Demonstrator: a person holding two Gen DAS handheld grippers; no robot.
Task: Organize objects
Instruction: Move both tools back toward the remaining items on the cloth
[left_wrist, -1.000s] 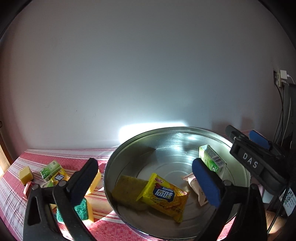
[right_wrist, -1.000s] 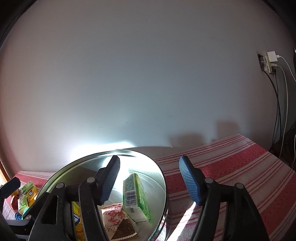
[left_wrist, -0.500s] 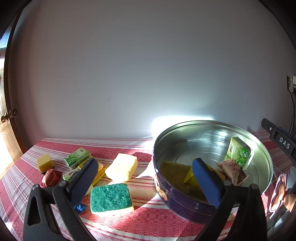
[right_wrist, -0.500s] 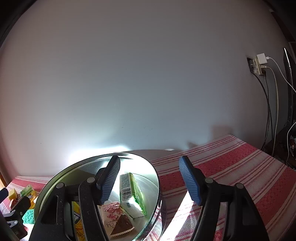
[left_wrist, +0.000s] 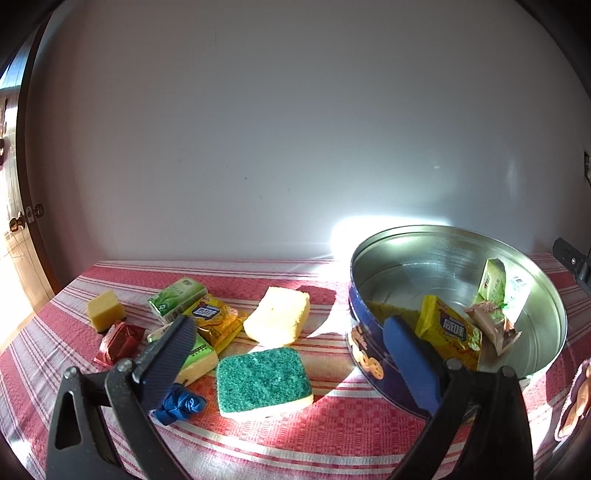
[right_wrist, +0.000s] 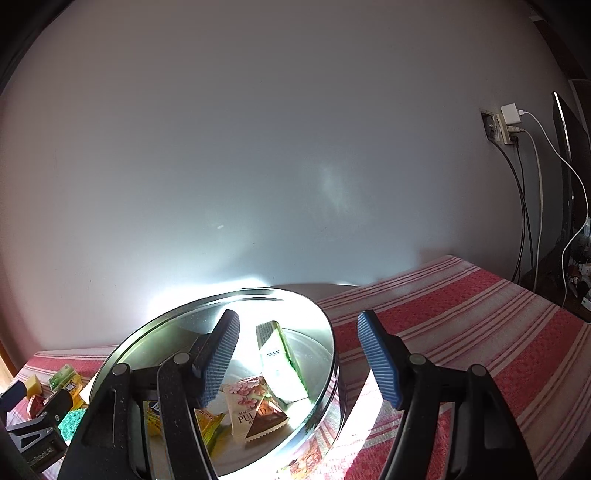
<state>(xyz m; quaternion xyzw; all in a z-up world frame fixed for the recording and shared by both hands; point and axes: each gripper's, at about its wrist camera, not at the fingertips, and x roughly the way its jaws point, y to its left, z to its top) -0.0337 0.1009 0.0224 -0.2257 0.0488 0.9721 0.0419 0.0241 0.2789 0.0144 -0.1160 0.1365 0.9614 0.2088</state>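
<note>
Left hand-held gripper (left_wrist: 288, 354) apart over green sponge (left_wrist: 263, 382) at lower centre; right hand-held gripper (right_wrist: 299, 363) apart, empty, above tin (right_wrist: 328, 354).

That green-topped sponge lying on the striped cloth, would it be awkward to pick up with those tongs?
Probably not. The green-topped sponge looks like soft foam, so it would likely squash a little and feel light. Its scouring top looks rough, so slipping seems unlikely. It lies flat on the striped cloth, so it should not roll.
</note>
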